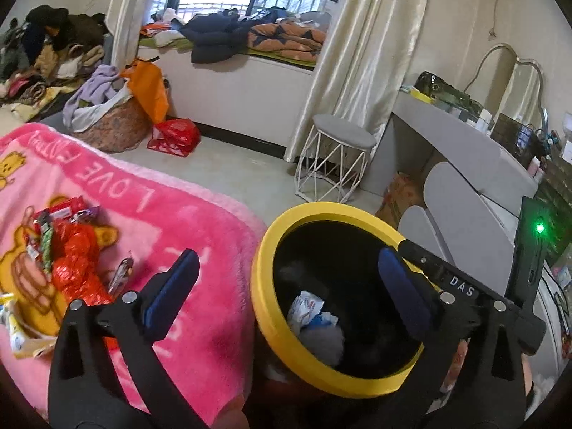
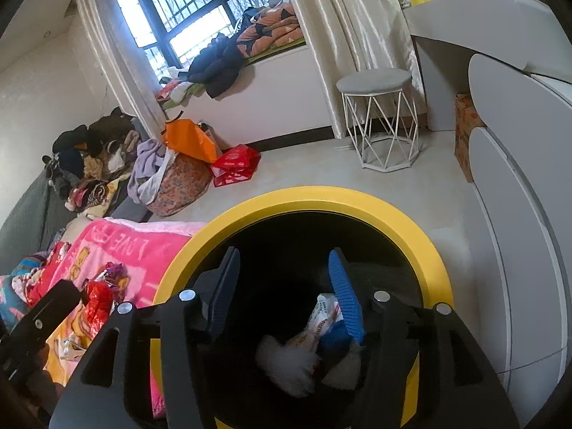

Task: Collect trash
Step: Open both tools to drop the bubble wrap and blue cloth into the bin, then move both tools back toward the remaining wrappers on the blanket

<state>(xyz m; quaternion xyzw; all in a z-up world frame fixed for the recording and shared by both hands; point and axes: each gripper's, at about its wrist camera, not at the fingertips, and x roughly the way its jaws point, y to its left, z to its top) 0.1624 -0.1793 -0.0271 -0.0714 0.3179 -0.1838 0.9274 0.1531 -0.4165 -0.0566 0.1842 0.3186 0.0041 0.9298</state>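
At lower centre of both wrist views, a yellow-rimmed black bin holds crumpled trash.

Its round mouth opens upward; inside lie white-and-blue wrappers and pale fluff, lying in no clear direction. Left gripper has its jaws wide apart, nothing between the pads, one finger over the bin. Right gripper hangs over the mouth, jaws parted and empty. Lower left, more wrappers lie heaped on a pink blanket just beside the bin.
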